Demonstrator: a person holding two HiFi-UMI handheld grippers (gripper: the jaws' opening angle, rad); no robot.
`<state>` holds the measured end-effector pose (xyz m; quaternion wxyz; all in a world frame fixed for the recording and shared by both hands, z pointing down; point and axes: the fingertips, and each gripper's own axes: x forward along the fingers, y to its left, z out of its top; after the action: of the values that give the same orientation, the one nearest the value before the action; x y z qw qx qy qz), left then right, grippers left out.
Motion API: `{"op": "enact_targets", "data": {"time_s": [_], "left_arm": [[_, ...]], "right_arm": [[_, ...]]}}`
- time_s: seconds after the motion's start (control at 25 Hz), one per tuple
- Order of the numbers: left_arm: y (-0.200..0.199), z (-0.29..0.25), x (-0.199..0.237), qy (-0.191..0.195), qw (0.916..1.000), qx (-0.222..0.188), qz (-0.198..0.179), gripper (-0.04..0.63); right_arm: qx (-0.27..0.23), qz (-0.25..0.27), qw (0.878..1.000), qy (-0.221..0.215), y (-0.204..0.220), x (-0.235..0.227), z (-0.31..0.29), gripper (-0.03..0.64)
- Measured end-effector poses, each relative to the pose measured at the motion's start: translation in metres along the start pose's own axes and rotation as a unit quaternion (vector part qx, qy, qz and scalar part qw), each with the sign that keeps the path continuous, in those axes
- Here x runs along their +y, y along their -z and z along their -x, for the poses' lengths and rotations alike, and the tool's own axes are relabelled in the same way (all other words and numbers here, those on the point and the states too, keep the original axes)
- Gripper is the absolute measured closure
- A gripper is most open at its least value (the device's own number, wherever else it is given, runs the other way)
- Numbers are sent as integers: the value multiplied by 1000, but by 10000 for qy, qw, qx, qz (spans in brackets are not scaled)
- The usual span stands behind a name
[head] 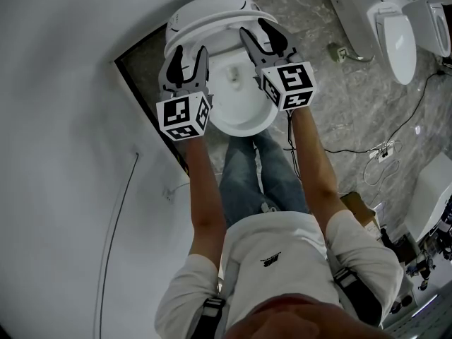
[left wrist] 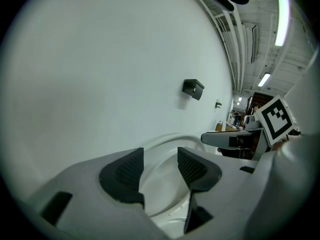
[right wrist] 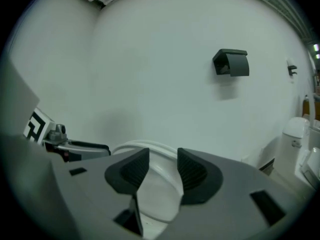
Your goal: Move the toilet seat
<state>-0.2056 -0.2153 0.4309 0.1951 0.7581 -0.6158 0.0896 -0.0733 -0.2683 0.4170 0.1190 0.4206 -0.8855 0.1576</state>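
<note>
Head view steeply downward; both gripper views low, close, toward shared toilet (head: 240, 110).

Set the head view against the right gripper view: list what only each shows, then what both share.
Head view only: the person's arms and jeans, and cables lying at the right. Right gripper view only: a black holder mounted on the wall. Both: that white wall, the toilet, and the two grippers, the left gripper and the right gripper, each with jaws apart and nothing gripped, over the bowl.
</note>
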Motion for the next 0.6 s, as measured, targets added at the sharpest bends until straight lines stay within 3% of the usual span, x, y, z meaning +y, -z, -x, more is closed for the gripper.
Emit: {"op": "enact_targets", "data": {"time_s": [0.16, 0.44, 0.6], "left_arm": [[-2, 6, -10, 136, 9999, -44, -80, 394], [-10, 19, -25, 229, 9991, -209, -303, 525], [-13, 33, -34, 274, 9984, -292, -390, 545]], "right_arm": [[-42, 192, 9998, -73, 1, 10, 12, 462], [-106, 519, 9984, -184, -3, 15, 35, 546], [-195, 626, 9975, -265, -8, 23, 52, 568]]}}
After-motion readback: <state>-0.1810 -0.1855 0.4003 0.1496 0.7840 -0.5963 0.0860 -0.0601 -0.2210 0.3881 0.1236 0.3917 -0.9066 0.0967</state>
